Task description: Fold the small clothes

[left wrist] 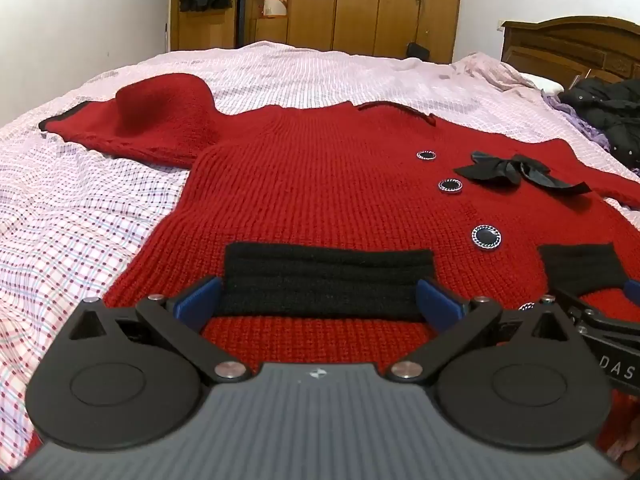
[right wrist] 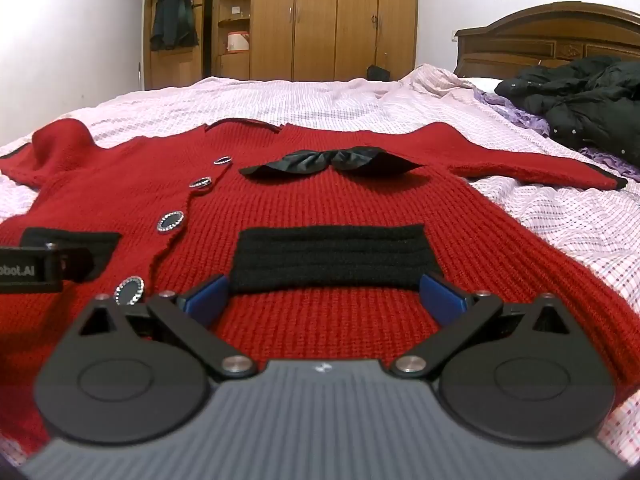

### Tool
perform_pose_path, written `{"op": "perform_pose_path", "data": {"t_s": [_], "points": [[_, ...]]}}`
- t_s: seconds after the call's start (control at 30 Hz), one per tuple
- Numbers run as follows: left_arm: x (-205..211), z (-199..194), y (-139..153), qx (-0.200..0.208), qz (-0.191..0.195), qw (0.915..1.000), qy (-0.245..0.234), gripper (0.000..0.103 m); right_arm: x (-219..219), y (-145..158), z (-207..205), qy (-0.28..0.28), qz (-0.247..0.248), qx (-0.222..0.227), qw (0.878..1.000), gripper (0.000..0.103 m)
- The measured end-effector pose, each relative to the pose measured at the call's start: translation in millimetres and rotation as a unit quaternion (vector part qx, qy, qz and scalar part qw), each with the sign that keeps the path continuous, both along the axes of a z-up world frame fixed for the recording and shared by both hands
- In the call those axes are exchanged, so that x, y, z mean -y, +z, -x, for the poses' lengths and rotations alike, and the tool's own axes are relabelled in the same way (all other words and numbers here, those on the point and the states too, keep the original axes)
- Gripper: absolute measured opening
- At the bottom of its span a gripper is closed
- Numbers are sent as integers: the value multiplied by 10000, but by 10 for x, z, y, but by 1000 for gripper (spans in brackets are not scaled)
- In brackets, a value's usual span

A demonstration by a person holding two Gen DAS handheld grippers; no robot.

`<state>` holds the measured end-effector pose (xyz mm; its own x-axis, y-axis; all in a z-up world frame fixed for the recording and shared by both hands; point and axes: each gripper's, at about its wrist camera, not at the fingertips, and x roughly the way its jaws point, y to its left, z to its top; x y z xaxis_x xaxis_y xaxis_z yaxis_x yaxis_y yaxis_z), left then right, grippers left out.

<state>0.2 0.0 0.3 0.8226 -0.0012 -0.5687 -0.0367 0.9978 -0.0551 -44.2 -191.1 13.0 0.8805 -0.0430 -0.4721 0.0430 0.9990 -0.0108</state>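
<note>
A small red knit cardigan lies flat, front up, on the bed, with black buttons, a black bow and two black pocket bands. It also shows in the right wrist view. My left gripper is open and empty, low over the hem, its blue fingers either side of the left black pocket band. My right gripper is open and empty over the hem, straddling the right pocket band. The left sleeve is bunched up; the right sleeve lies spread out.
The bed has a pink checked sheet. A black jacket and purple cloth lie near the wooden headboard at the right. A wooden wardrobe stands beyond the bed.
</note>
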Motion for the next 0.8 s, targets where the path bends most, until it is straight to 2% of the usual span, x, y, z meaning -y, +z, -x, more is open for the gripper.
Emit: {"op": "perform_pose_path", "data": {"t_s": [0.8], "points": [[-2,31,10,52,32,10000,-17,103,-52,4,23,-17,109,50,9999,103]]}}
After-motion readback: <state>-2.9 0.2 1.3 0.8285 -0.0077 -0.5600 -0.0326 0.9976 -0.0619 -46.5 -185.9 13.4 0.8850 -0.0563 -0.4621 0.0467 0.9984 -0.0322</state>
